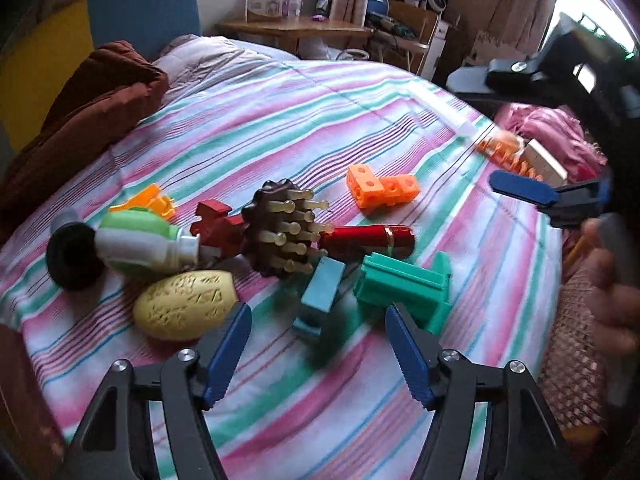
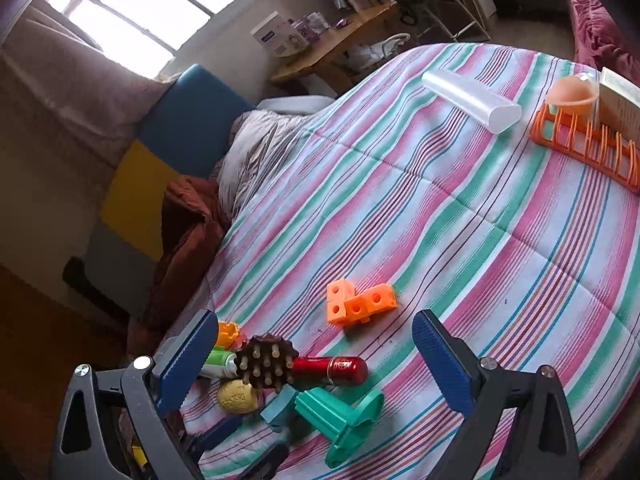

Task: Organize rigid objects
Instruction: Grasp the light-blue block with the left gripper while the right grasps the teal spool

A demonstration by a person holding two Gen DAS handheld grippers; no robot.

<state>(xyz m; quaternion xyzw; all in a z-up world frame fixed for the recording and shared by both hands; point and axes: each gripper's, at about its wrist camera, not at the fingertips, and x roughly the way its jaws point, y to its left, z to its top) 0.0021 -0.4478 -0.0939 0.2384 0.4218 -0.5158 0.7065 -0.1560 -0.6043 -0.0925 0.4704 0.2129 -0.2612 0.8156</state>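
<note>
You are holding the left gripper with its ribbed blue fingers spread wide and gripping nothing, hovering over the striped quilt just short of the toy pile. At the pile's centre the brown scalloped massager is lying with its pale knobbed pegs sticking up. A glossy red cylinder is touching its right side, and a dark red plastic piece is lying to its left. A yellow embossed egg and a teal ribbed spool are sitting in front of it, with a blue block between them. Behind the massager, orange linked cubes are lying apart. You are keeping the right gripper wide open too, empty, above the same pile. Far beyond the massager, an orange slotted rack is standing beside a frosted tube.
</note>
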